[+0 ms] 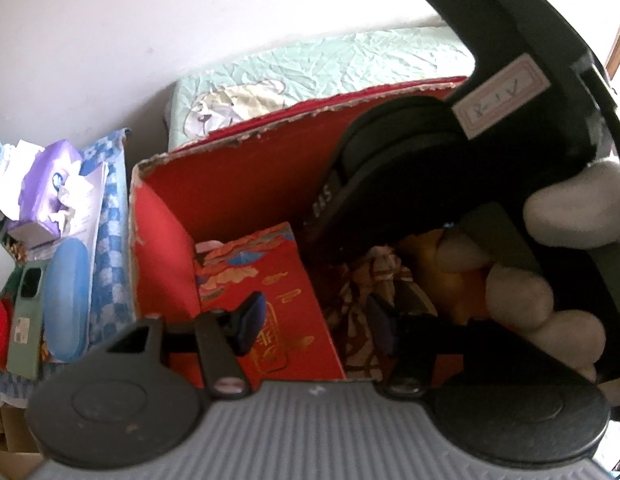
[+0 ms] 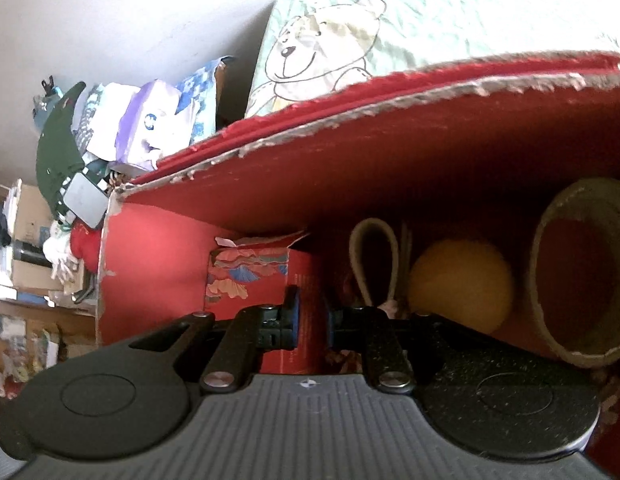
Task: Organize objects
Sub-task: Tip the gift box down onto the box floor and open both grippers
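A large red cardboard box [image 1: 245, 176] with torn edges holds a small red patterned box [image 1: 269, 280], a patterned cloth bundle [image 1: 366, 292] and a yellow ball [image 2: 462, 284]. My left gripper [image 1: 316, 324] is open above the small box and cloth, empty. The other gripper, held by a white-gloved hand [image 1: 558, 272], reaches into the box from the right. In the right wrist view my right gripper [image 2: 310, 320] is inside the red box [image 2: 350, 168], its jaws nearly closed with nothing seen between them, beside the small red box [image 2: 261, 276]. A rolled tube [image 2: 582, 272] lies right.
A mint bed sheet with a bear print [image 1: 310, 72] lies behind the box. To the left are a purple tissue pack [image 1: 49, 184], a blue case [image 1: 65, 300], a green phone [image 1: 25, 320] and a blue checked cloth [image 1: 109, 240].
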`<state>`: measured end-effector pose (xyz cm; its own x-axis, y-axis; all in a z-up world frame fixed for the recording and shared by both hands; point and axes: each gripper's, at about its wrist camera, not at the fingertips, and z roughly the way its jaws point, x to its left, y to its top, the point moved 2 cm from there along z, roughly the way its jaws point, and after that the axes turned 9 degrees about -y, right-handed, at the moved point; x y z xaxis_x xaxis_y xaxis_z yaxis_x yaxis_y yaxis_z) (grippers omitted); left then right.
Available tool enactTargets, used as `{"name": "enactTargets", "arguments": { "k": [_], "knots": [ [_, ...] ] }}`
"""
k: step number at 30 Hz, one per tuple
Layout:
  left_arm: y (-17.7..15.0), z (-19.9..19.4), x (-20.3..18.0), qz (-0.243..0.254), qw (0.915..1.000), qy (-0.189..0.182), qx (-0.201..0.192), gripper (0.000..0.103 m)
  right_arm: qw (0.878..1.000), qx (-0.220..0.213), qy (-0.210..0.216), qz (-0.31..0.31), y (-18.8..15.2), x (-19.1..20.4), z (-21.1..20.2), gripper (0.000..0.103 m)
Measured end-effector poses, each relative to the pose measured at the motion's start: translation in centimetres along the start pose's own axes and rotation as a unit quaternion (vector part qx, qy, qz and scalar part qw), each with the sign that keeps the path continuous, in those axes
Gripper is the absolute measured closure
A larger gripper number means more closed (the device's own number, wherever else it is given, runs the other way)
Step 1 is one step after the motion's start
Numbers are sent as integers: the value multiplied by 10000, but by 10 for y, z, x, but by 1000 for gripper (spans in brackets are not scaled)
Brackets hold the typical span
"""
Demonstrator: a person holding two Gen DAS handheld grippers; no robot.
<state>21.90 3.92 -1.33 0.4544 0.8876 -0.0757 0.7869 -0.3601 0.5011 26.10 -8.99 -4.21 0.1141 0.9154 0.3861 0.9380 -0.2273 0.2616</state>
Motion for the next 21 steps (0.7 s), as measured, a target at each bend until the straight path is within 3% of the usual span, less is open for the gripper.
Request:
{"name": "enactTargets", "arguments": {
  "k": [4, 10, 21],
  "knots": [
    [-1, 2, 2, -95, 10000, -2, 28, 44, 10000, -45, -9, -44, 0, 0, 0, 89],
    [0, 5, 1, -103, 9999, 34, 40, 42, 9998, -181, -30, 25, 0, -1, -5, 81],
    [7, 8, 1, -151, 9998, 89, -28, 32, 9972, -485, -428, -376, -2, 1, -23, 80]
  ]
}}
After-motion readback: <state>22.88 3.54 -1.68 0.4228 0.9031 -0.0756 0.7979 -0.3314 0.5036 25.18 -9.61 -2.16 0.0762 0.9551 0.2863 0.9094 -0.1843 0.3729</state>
